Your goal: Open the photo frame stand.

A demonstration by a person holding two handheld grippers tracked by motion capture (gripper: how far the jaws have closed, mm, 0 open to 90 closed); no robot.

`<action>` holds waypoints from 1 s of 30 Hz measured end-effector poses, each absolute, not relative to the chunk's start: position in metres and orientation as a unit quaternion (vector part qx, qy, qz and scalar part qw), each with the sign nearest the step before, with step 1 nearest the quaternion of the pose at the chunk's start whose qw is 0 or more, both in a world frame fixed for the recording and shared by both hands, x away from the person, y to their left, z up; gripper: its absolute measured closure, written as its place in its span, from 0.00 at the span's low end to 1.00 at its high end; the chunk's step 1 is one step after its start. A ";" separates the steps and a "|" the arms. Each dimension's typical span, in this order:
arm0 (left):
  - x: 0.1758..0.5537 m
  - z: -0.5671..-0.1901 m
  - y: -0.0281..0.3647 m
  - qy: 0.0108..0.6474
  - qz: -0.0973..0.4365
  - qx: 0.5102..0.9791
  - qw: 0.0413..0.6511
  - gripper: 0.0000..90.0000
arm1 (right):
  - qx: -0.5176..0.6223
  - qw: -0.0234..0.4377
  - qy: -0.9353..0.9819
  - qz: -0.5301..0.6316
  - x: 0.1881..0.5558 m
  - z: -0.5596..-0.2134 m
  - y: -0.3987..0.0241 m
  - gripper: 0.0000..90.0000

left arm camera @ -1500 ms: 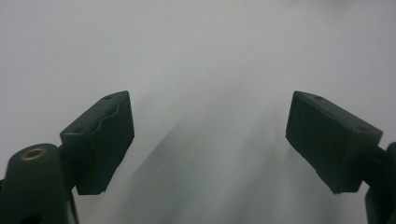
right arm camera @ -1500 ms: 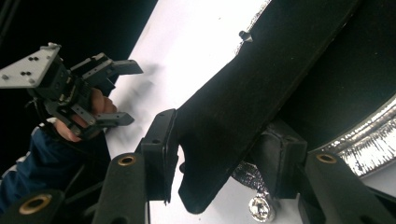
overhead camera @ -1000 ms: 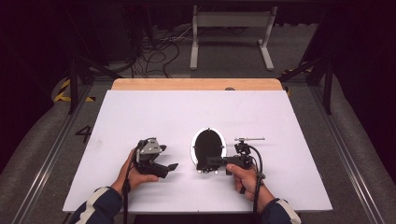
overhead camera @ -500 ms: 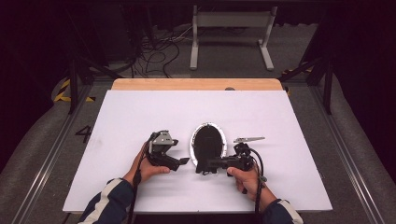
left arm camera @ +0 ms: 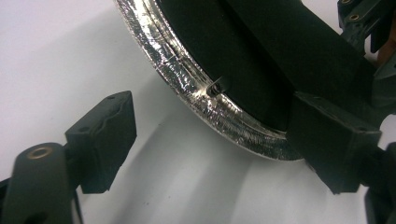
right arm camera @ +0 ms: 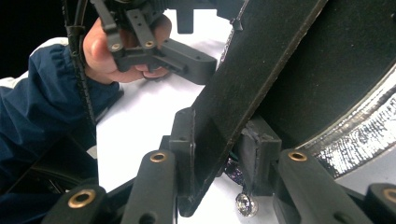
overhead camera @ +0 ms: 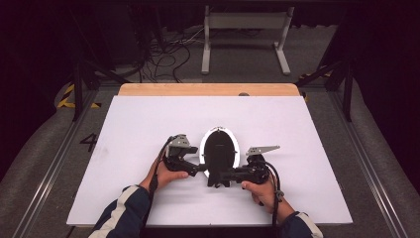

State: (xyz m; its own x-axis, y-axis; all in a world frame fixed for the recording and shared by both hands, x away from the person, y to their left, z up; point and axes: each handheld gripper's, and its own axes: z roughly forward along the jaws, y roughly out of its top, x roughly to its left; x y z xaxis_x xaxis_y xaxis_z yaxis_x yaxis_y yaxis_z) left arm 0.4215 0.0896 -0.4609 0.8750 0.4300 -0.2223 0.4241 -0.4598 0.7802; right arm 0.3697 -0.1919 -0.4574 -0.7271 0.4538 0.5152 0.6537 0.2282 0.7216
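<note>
Between right fingers (right arm camera: 187, 154): mirror's stand (right arm camera: 247, 88).

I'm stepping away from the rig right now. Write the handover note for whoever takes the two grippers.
Right gripper: shut on the black stand flap at the back of the oval mirror; its jaws have just been closing on it.
Left gripper: open, jaws spread beside the mirror's silver glitter rim; one jaw lies near the black back, no grip.
Mirror: middle of the white table, between both grippers, black back facing up.
Done: the stand flap is clamped.
Left: probably close the left gripper on the rim to steady the frame, then swing the flap out and stand the mirror up.
</note>
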 end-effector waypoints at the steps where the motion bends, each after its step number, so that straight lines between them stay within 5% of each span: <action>1: 0.422 -0.462 0.088 0.255 -0.007 0.851 0.458 0.20 | -0.353 0.096 -0.779 -0.510 0.370 -0.457 -0.192 0.77; 14: 0.427 -0.462 0.090 0.250 -0.038 0.840 0.479 0.27 | -0.334 0.087 -0.786 -0.513 0.368 -0.457 -0.193 0.78; 30: 0.424 -0.453 0.095 0.207 -0.054 0.826 0.522 0.63 | -0.343 0.082 -0.791 -0.500 0.365 -0.457 -0.194 0.78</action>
